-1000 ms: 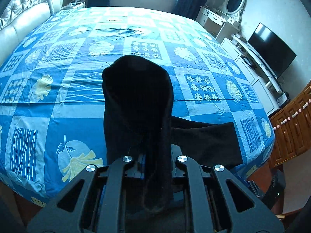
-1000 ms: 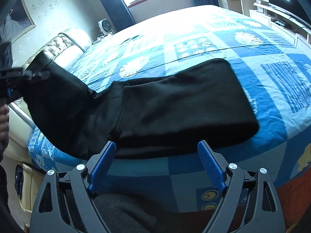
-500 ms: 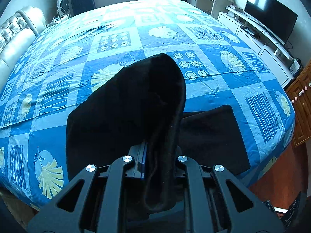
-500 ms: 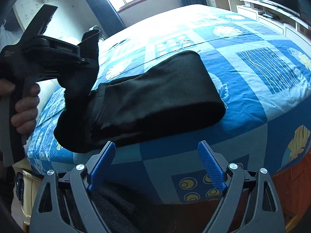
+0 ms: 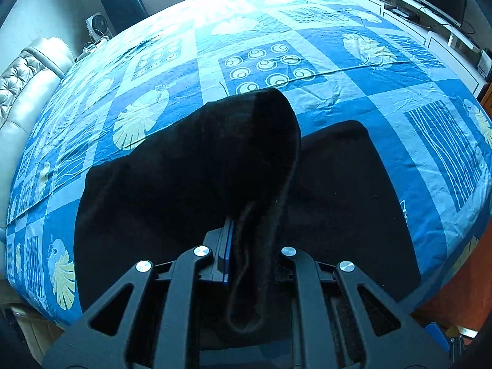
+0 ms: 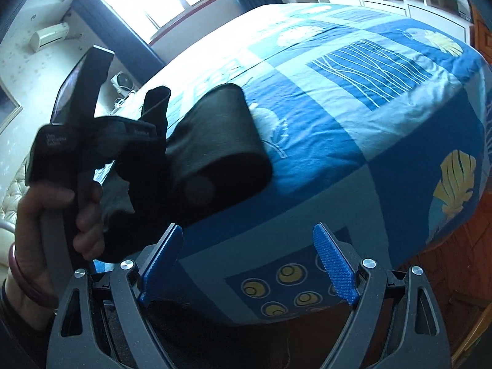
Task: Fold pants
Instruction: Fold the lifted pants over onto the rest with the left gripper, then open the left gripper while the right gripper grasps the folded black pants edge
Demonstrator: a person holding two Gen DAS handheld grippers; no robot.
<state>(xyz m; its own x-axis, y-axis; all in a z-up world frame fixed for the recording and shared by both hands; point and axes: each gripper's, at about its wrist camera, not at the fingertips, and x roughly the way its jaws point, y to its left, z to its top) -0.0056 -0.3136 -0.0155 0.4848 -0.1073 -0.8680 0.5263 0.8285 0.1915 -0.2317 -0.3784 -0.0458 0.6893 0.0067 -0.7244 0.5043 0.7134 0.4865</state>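
Between my left gripper (image 5: 246,240) jaws, clenched on one raised end, the black pants (image 5: 338,190) drape ahead over their already-doubled part on the bed (image 5: 353,61), while my right gripper (image 6: 249,264) gapes empty, final fold unfinished.

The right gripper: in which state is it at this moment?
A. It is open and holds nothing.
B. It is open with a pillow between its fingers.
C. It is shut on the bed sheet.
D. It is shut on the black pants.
A: the right gripper has its blue fingers wide apart with only the bed sheet seen beyond them, while the left gripper clamps the black pants.
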